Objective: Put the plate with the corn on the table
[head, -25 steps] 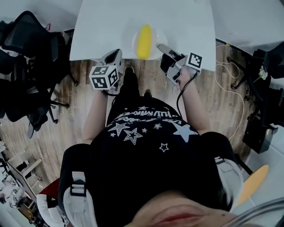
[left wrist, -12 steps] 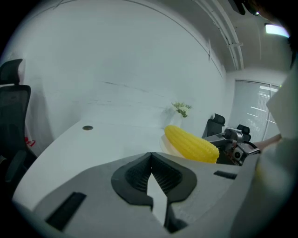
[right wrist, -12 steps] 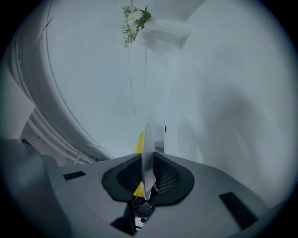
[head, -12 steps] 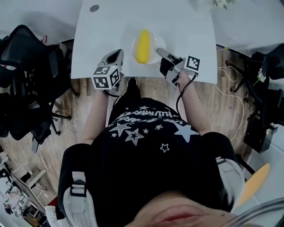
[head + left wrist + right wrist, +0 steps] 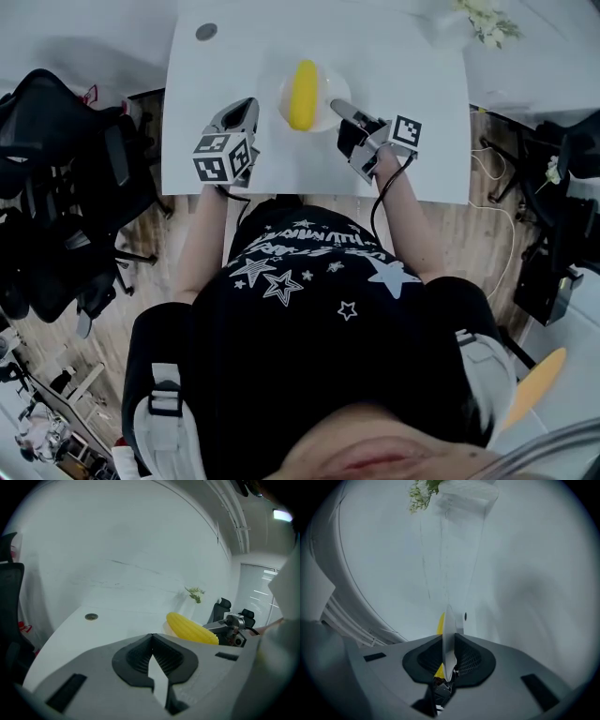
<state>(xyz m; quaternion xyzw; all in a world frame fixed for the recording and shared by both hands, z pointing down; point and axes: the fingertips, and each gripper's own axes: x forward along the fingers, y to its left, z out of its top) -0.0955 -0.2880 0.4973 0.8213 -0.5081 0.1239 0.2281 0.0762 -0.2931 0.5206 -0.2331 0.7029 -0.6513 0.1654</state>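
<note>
A yellow corn cob (image 5: pixel 303 82) lies on a white plate (image 5: pixel 330 89) over the white table (image 5: pixel 403 159), inward from its near edge. My right gripper (image 5: pixel 337 106) is shut on the plate's right rim. In the right gripper view the plate (image 5: pixel 448 639) stands edge-on between the pads, with the corn (image 5: pixel 440 622) behind it. My left gripper (image 5: pixel 251 103) hovers just left of the plate, shut and empty. Its own view shows the tips (image 5: pixel 151 636) meeting, with the corn (image 5: pixel 191 627) ahead to the right. I cannot tell whether the plate touches the table.
A round grommet (image 5: pixel 206 31) sits at the table's far left. A clear vase with green sprigs (image 5: pixel 483 23) stands at the far right. Black office chairs (image 5: pixel 56 187) crowd the left side. Cables (image 5: pixel 497 187) lie on the wooden floor to the right.
The plate with the corn and both grippers have moved from the table's near edge to farther in over the tabletop. The right gripper's hold on the rim is unchanged.
</note>
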